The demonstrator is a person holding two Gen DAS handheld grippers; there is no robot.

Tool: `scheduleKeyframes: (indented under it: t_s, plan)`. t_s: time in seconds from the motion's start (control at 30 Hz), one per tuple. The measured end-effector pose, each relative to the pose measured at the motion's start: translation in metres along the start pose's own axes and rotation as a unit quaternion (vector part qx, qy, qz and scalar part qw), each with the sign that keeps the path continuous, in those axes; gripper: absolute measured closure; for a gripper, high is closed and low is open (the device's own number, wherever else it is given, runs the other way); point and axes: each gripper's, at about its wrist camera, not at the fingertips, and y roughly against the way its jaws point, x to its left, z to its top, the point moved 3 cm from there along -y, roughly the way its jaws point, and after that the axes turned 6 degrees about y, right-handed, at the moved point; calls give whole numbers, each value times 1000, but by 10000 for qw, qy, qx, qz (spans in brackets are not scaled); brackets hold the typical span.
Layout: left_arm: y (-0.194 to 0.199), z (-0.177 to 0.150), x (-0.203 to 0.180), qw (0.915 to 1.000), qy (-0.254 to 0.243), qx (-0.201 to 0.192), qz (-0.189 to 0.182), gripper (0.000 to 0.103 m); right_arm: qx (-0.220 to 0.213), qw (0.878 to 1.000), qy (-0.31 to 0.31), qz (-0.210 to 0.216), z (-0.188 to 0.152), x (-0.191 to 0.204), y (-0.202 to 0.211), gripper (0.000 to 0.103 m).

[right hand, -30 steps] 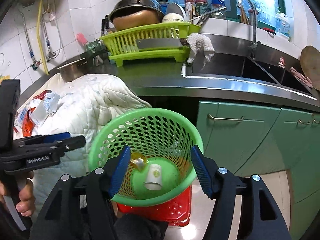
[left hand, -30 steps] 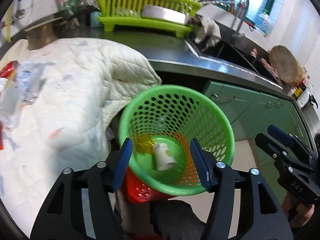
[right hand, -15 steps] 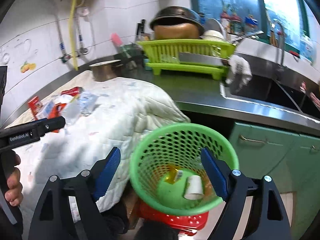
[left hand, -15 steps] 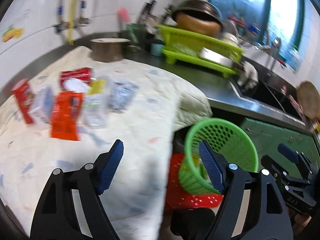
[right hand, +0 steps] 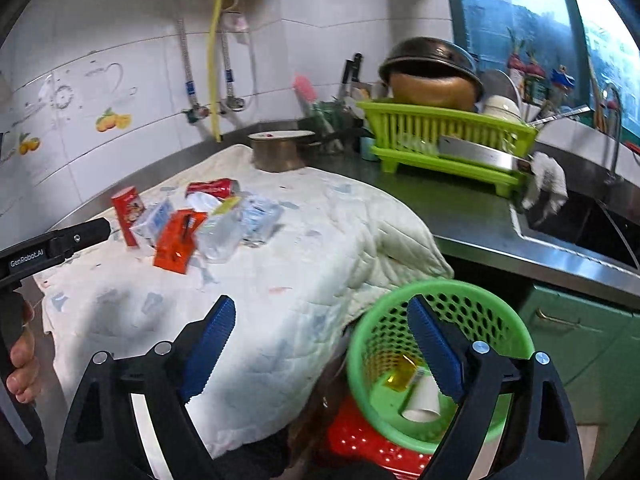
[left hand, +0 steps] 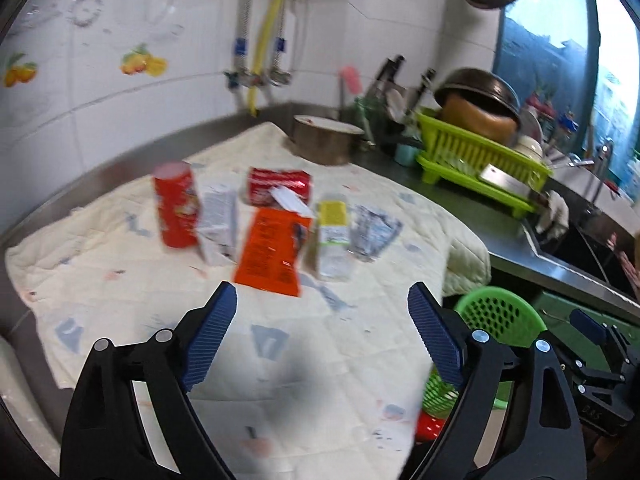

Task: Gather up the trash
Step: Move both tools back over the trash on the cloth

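Observation:
Several pieces of trash lie on a white quilted cloth (left hand: 120, 280): a red can (left hand: 176, 210), a white carton (left hand: 219, 222), an orange packet (left hand: 272, 256), a yellow-topped bottle (left hand: 332, 240) and a crushed red can (left hand: 278, 184). My left gripper (left hand: 322, 340) is open and empty above the cloth, short of the trash. A green basket (right hand: 472, 320) stands on a red stool (right hand: 360, 440) beside the counter and holds a paper cup (right hand: 422, 400) and a yellow wrapper (right hand: 400, 374). My right gripper (right hand: 320, 344) is open and empty over the cloth's edge and the basket.
A metal pot (left hand: 324, 140) stands behind the trash. A lime dish rack (right hand: 444, 140) with a wok sits on the steel counter (right hand: 460, 208), with a sink (right hand: 580, 220) to its right. Green cabinets (right hand: 580, 328) are below.
Both grippers have swung up and left, away from the basket toward the cloth with the trash. Both remain open and empty.

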Motion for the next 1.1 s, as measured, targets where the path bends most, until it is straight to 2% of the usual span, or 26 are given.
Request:
scheduleKeyframes:
  t_s: [0.23, 0.6, 1.1]
  plan:
    - [18, 7, 28, 9993, 191, -234, 226, 15, -67, 9997, 156, 184, 10, 25, -4, 18]
    - [13, 14, 49, 9982, 304, -273, 433, 14, -61, 9990, 314, 320, 29, 46, -25, 17]
    - [-12, 23, 84, 9954, 540, -193, 769, 14, 193, 9970, 476, 571, 53, 64, -100, 18]
